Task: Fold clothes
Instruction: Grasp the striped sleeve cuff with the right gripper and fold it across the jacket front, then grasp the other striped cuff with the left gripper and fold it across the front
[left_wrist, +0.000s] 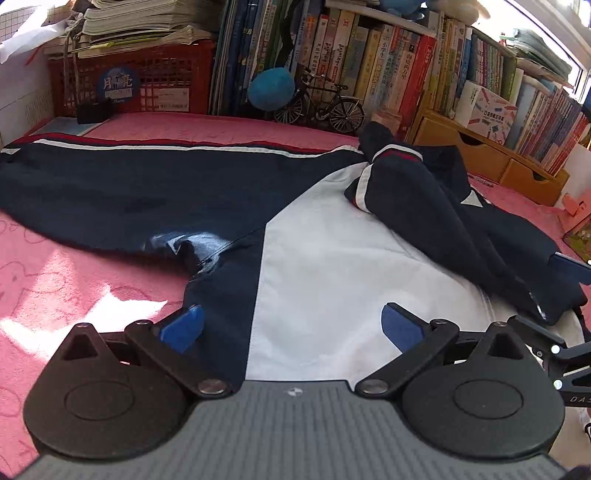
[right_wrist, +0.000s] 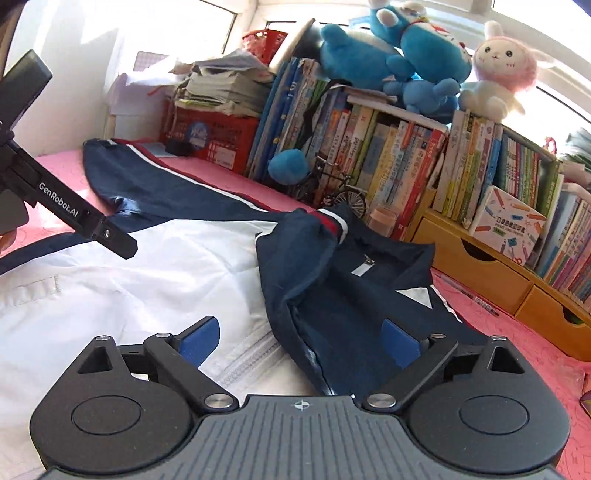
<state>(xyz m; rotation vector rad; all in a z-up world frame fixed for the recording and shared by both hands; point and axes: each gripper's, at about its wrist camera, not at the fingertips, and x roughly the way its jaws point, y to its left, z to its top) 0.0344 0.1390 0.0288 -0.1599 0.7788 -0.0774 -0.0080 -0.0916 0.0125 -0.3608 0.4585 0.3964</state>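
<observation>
A navy and white jacket (left_wrist: 325, 251) lies spread on a pink bedspread (left_wrist: 55, 280). One navy sleeve (left_wrist: 155, 184) with red and white stripes stretches out to the left. The other sleeve (right_wrist: 303, 258) is folded over onto the white body, its striped cuff (right_wrist: 332, 221) toward the bookshelf. My left gripper (left_wrist: 291, 325) hovers open over the white panel, nothing between its blue pads. My right gripper (right_wrist: 299, 339) is open above the folded sleeve and the white zipper edge, holding nothing. The left gripper's black body (right_wrist: 74, 214) shows at the left of the right wrist view.
Books fill a shelf (right_wrist: 424, 162) behind the bed, with plush toys (right_wrist: 406, 55) on top. A model bicycle (left_wrist: 325, 103), a blue ball (left_wrist: 271, 88) and a red crate (left_wrist: 147, 85) stand along the back. Wooden drawers (right_wrist: 498, 277) sit at the right.
</observation>
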